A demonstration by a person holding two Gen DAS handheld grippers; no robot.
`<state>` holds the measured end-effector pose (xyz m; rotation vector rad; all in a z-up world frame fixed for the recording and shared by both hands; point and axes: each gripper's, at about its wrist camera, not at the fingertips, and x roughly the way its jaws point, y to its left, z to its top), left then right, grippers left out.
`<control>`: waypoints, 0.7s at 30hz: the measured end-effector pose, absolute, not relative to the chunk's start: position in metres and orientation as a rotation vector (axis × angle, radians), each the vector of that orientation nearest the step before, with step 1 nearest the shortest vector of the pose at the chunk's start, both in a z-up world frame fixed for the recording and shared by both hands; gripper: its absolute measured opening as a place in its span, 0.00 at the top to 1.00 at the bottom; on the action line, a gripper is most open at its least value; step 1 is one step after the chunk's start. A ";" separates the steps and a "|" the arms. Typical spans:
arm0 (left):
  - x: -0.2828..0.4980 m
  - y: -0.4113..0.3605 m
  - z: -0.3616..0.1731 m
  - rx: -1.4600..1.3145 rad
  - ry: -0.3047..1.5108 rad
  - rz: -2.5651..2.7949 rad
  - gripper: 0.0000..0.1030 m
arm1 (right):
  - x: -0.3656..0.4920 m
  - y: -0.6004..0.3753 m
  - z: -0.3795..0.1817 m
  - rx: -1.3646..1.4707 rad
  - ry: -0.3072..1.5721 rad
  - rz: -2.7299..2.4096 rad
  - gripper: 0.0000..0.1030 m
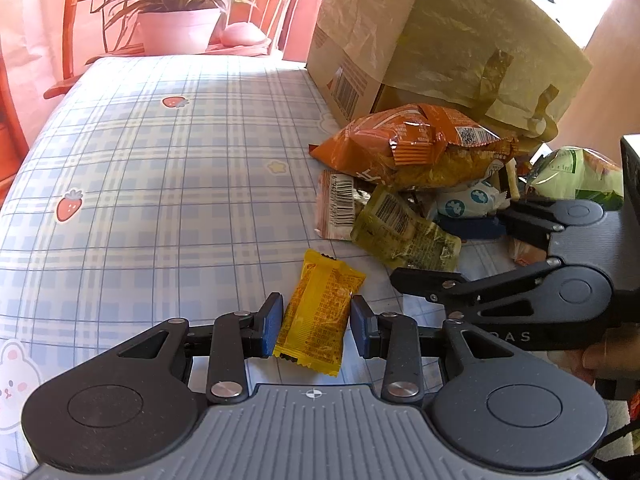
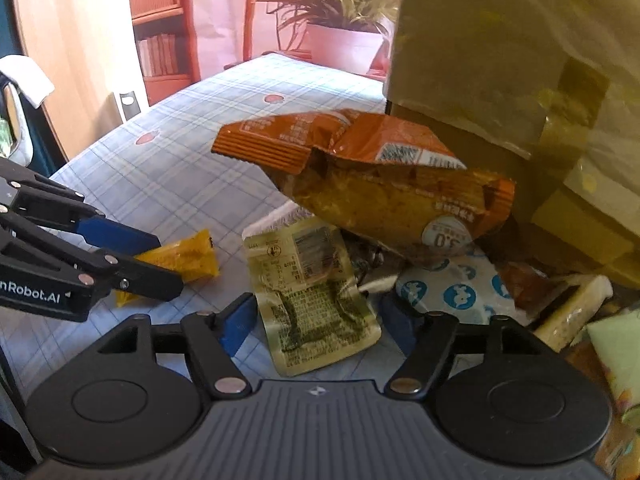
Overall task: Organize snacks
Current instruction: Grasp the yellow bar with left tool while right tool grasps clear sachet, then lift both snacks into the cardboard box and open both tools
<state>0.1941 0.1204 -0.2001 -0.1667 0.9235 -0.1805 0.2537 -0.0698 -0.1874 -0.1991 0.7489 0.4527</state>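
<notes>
A small yellow snack packet (image 1: 320,312) lies on the plaid tablecloth between the blue pads of my left gripper (image 1: 316,322), whose jaws stand just at its sides; it also shows in the right wrist view (image 2: 188,258). My right gripper (image 2: 320,320) is open around an olive-green flat pouch (image 2: 316,292), which also shows in the left wrist view (image 1: 404,232). A snack pile holds a big orange bag (image 2: 384,184), a white packet with blue rabbits (image 2: 452,288) and a pink barcode packet (image 1: 336,208).
A large cardboard box (image 1: 440,40) with its flap open stands behind the pile. A potted plant (image 1: 176,24) sits at the far table end. A light green bag (image 1: 576,176) lies at the right. The tablecloth (image 1: 160,180) stretches left.
</notes>
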 end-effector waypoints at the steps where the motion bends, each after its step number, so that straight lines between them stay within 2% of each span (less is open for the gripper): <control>1: 0.194 0.120 -0.200 -0.167 0.923 -0.181 0.63 | 0.252 -0.071 -0.187 -0.187 0.749 0.457 0.36; 8: 0.194 0.121 -0.200 -0.184 0.919 -0.174 0.63 | 0.230 -0.083 -0.183 -0.116 0.743 0.454 0.46; 21: 0.185 0.115 -0.190 -0.159 0.919 -0.185 0.63 | 0.196 -0.111 -0.168 0.023 0.689 0.430 0.47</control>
